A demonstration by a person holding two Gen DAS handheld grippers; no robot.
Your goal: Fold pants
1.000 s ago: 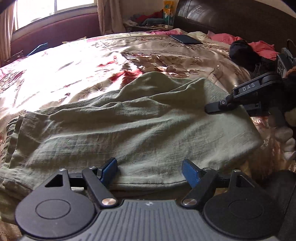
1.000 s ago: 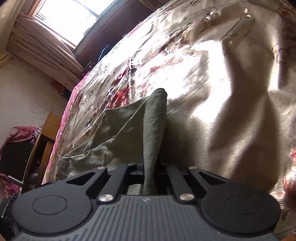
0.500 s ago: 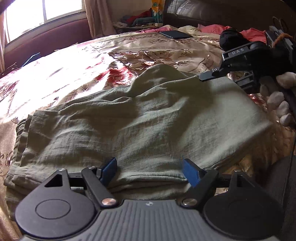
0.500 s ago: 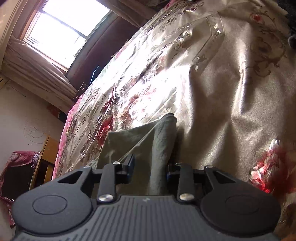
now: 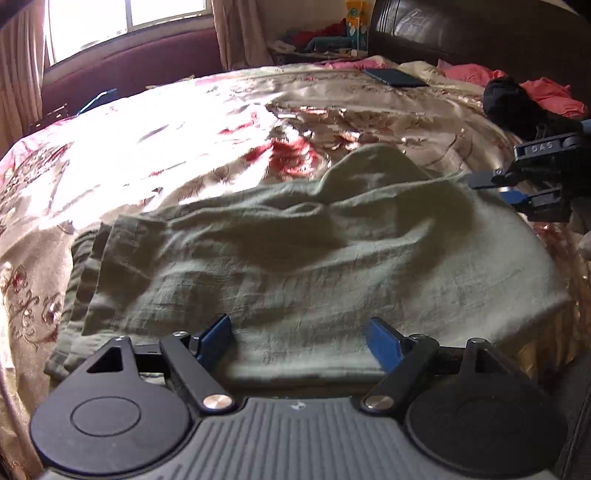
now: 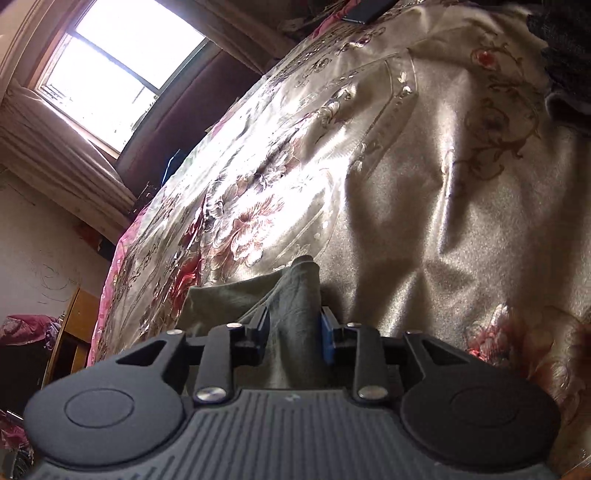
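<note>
Olive-green pants [image 5: 295, 266] lie folded across the floral bedspread, with layered edges at the left. My left gripper [image 5: 295, 328] hovers over their near edge. Its blue pads [image 5: 216, 334] stand far apart, the jaws still opening a little, and they grip nothing. My right gripper [image 5: 491, 188] is at the pants' far right corner. In the right wrist view a raised ridge of the pants [image 6: 295, 295] runs between the right gripper's [image 6: 295, 319] parted pads. The cloth lies loose on the bed and is not pinched.
The satin bedspread [image 5: 184, 147] reaches back to a dark headboard [image 5: 480, 33]. A dark flat phone or tablet [image 5: 395, 77], a black garment [image 5: 506, 99] and pink clothes [image 5: 546, 92] lie near the headboard. A window [image 5: 110, 22] is at the far left. Wooden furniture [image 6: 70, 332] stands beside the bed.
My right gripper was pinched shut on the fabric ridge and has opened. The ridge has sunk lower onto the bed. In the left wrist view the right gripper has drawn back to the right.
</note>
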